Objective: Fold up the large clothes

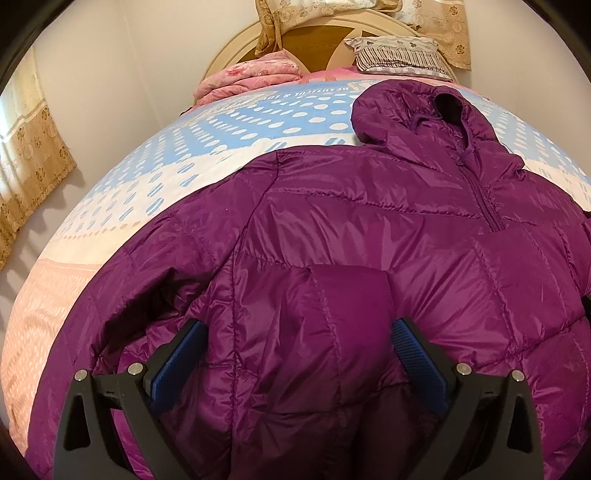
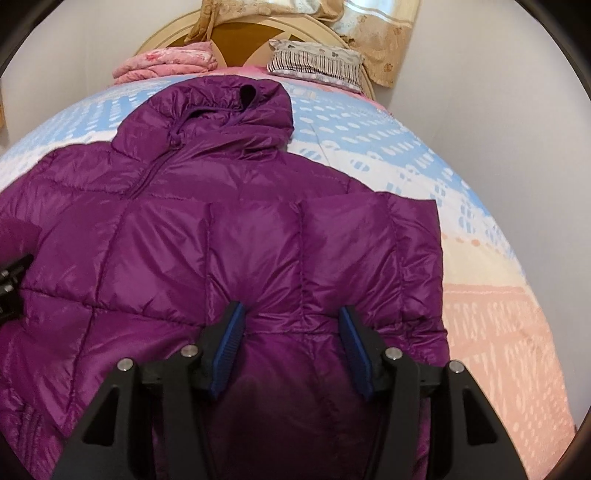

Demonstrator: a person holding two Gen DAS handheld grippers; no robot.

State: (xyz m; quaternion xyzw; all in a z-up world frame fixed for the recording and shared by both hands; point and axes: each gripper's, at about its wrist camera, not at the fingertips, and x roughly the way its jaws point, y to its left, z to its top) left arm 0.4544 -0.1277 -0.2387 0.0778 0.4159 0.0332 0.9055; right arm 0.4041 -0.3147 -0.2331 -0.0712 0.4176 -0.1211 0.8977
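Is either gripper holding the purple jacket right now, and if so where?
Neither. The left gripper and right gripper are open above the jacket, gripping nothing.

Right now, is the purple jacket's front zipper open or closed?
Closed: the zipper runs shut up the purple jacket to its collar.

A bed [image 1: 110,206] with a blue, white and peach dotted cover fills the room, set against plain pale walls [image 1: 110,74]. A round cream headboard [image 2: 236,22] backs folded pink bedding [image 2: 166,62] and a striped pillow [image 2: 317,62]. Gold floral curtains [image 1: 29,158] hang beside.
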